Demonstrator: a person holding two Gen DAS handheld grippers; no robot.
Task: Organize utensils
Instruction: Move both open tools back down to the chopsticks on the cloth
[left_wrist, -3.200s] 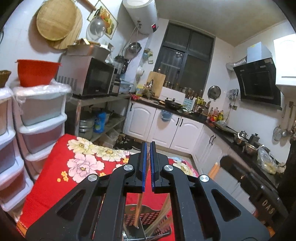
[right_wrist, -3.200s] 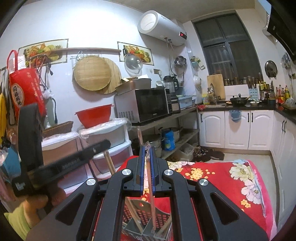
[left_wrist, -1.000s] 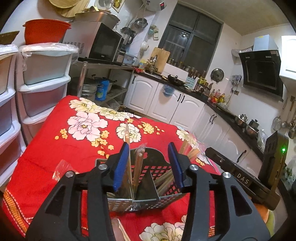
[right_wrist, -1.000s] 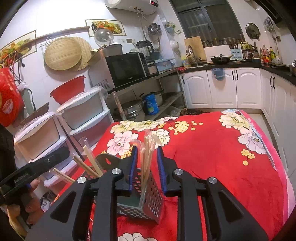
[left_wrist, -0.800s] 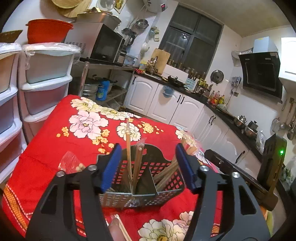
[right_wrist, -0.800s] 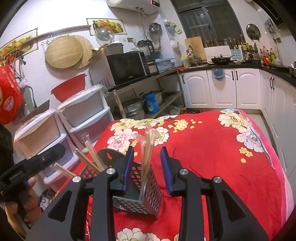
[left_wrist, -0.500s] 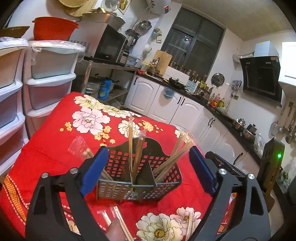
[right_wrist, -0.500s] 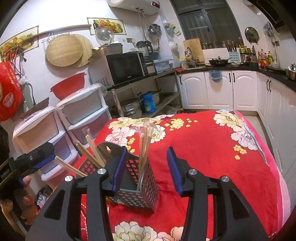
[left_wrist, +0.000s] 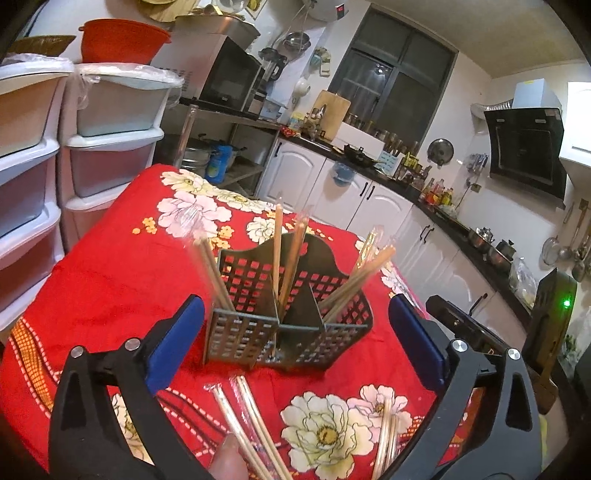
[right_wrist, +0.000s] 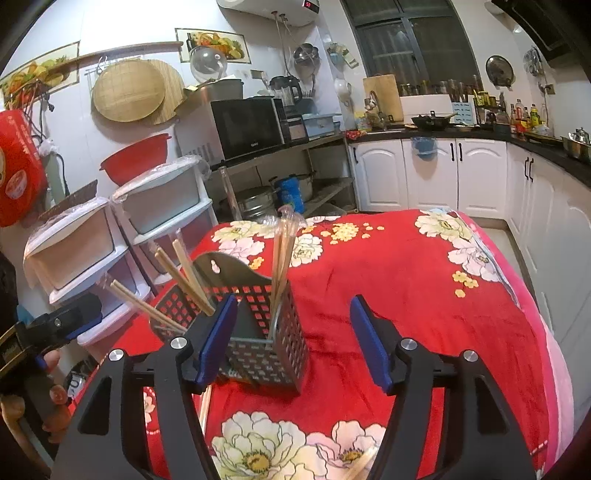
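So the utensil caddy (left_wrist: 288, 325) sits mid-surface (left_wrist: 110, 280) with chopsticks (left_wrist: 276, 247) standing in its compartments, loose chopsticks (left_wrist: 251, 424) lying in front of it, and stacked drawers (left_wrist: 110, 147) off to the left.

You face a kitchen: white cabinets (right_wrist: 430, 173) under a dark counter (right_wrist: 480, 131) at centre right, a dark window (left_wrist: 395, 83) upper centre, stacked plastic drawers (left_wrist: 55, 155) at left, a microwave (right_wrist: 242, 127) on a metal shelf.
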